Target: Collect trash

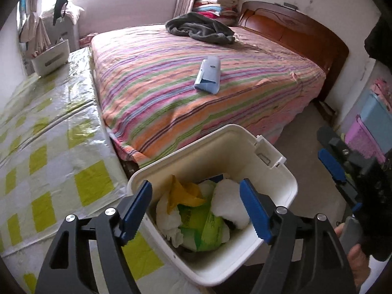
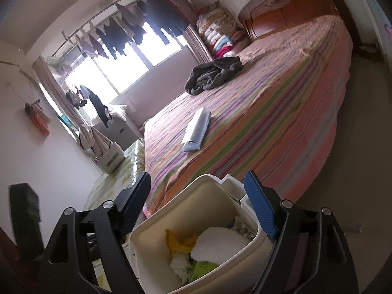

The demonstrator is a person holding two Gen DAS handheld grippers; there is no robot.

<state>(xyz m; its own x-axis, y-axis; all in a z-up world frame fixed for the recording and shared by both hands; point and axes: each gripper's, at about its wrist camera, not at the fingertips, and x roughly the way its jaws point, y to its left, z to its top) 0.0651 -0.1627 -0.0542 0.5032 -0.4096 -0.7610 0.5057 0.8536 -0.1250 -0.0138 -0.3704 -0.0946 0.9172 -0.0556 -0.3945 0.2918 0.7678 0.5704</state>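
Both claws, left gripper (image 1: 196, 210) and right gripper (image 2: 198, 208), hang open over the bin (image 1: 276, 183), so that light, crushable blue pack (image 1: 208, 76) at 12 o'clock probably wants a gentle mid-body pinch.

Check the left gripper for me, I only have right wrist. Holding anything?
Observer: No. The left gripper is open, with nothing between its pads, over the bin.
Operator: Anything on the floor to my right?
Observer: A purple crate with a blue crate behind it, by the wall.
Operator: The pack on the bed looks washed out here. Colour?
Observer: The pack is blue with a white strip along one side.
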